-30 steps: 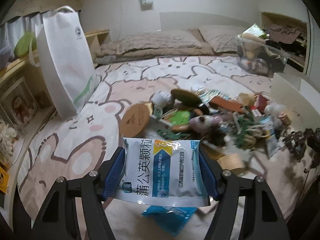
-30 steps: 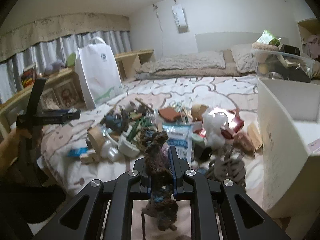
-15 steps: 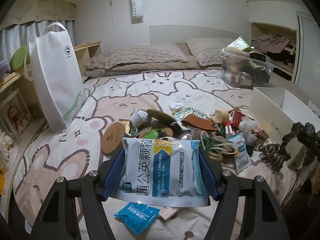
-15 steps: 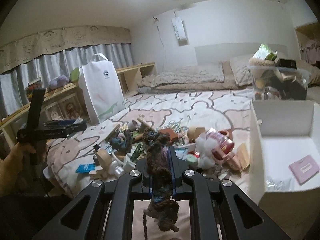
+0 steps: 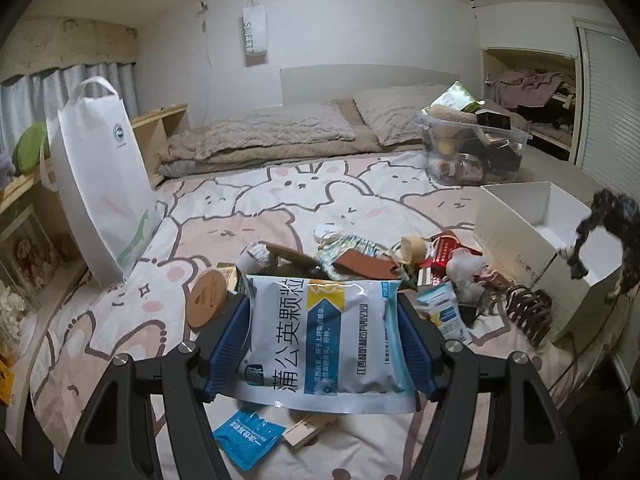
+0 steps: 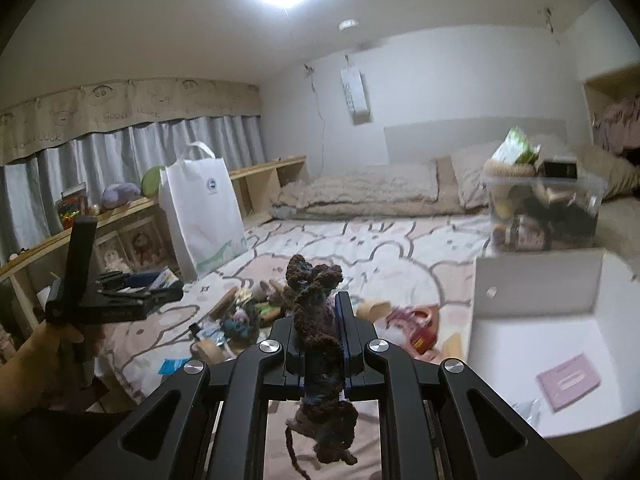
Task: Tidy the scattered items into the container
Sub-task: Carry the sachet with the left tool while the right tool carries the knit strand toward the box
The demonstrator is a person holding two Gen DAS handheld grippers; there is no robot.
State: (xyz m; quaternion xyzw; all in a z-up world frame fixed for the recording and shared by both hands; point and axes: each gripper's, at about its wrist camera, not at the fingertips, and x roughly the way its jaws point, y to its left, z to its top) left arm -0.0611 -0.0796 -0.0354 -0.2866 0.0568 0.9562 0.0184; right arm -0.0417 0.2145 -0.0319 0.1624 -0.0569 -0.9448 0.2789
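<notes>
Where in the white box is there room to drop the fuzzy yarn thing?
The white box is mostly bare: free floor runs from its back wall to the pink card near the front right. Only crinkly plastic sits at the front edge. The pile of items left of the box is crowded.

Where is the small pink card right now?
In the right wrist view the pink card lies flat on the floor of the open white box, at lower right, beside a bit of crumpled clear wrapping.
</notes>
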